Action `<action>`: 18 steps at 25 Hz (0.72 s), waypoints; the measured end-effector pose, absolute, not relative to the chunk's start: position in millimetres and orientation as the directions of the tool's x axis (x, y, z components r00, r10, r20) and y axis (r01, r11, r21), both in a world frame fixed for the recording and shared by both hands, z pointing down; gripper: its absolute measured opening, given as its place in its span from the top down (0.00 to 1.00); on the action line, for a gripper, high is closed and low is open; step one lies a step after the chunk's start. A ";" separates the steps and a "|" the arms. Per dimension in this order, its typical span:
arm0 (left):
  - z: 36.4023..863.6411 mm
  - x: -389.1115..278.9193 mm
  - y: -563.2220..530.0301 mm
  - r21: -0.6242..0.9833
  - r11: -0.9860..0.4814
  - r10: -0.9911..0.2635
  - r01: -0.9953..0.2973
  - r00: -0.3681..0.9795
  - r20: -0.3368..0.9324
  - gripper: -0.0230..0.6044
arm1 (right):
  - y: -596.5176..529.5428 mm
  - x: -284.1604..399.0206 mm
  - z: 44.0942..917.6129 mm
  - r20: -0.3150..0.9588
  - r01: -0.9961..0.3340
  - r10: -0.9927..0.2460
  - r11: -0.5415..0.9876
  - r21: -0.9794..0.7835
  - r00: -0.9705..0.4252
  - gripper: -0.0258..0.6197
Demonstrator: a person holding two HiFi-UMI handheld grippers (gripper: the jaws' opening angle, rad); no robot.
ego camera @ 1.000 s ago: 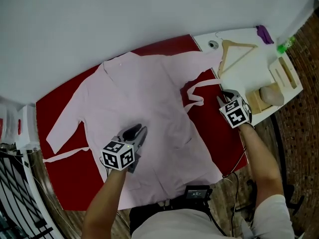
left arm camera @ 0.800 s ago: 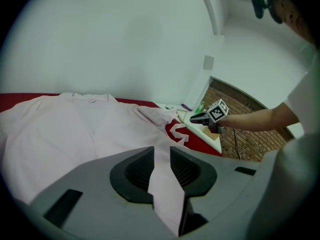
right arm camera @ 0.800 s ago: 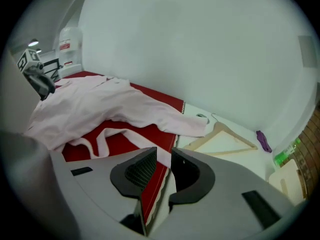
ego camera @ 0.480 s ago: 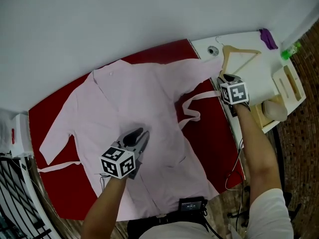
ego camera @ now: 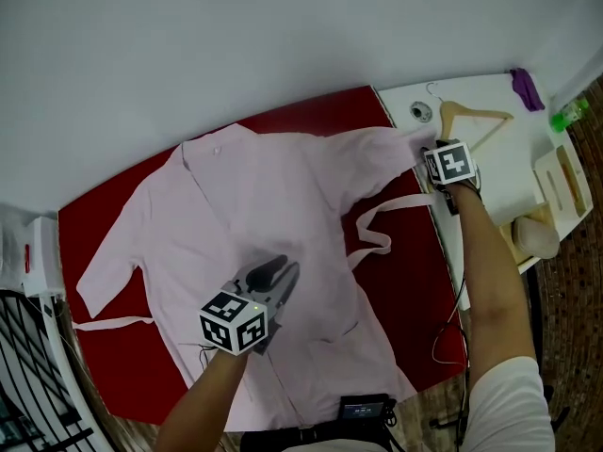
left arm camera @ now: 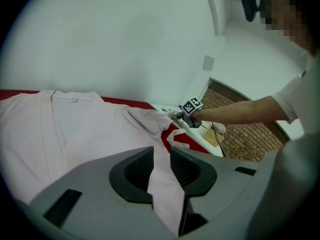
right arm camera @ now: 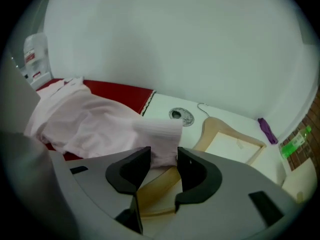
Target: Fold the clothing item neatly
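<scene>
A pale pink robe-like garment (ego camera: 264, 196) lies spread, front up, on a red table cover (ego camera: 122, 365). My left gripper (ego camera: 275, 273) hovers over its middle and is shut on a narrow fold of the pink fabric (left arm camera: 162, 184), which runs up between the jaws. My right gripper (ego camera: 429, 149) is at the right sleeve's end. Its jaws have just been opening; the sleeve cuff (right arm camera: 160, 134) lies between them with gaps at the pads. A loose pink belt strip (ego camera: 377, 224) curls beside the garment's right side. The left gripper view also shows the right gripper (left arm camera: 182, 114) at the cuff.
A white side table (ego camera: 499, 177) adjoins the red cover on the right. On it lie a wooden hanger (ego camera: 480, 121), a round metal fitting (ego camera: 420, 112), a purple item (ego camera: 526, 85), a green bottle (ego camera: 570, 116) and a wooden stand (ego camera: 565, 172). A dark device (ego camera: 363, 408) sits at the near edge.
My right gripper has moved away from me along the table's right edge, from beside the belt strip to the sleeve cuff, and its jaws stand wider. The left gripper keeps its hold, shifted slightly.
</scene>
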State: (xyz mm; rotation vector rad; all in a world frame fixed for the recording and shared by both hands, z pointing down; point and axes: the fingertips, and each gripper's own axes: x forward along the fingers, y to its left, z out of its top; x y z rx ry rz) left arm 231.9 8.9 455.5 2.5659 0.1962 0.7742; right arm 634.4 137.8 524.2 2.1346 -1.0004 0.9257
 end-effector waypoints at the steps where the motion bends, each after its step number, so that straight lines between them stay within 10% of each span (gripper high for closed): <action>1: 455.6 232.4 8.1 0.461 -0.887 0.259 0.005 0.832 0.490 0.82 | 137.6 637.0 524.2 0.785 -0.805 -0.399 -0.559 0.200 0.473 0.69; 6: 455.0 237.5 7.9 0.490 -0.872 0.271 0.002 0.836 0.477 0.82 | 139.4 635.7 519.5 0.786 -0.798 -0.401 -0.574 0.186 0.471 0.86; 18: 440.2 312.8 11.8 0.583 -0.811 0.334 0.054 0.860 0.386 0.82 | 126.4 619.5 482.2 0.663 -0.821 -0.524 -0.508 0.260 0.534 0.87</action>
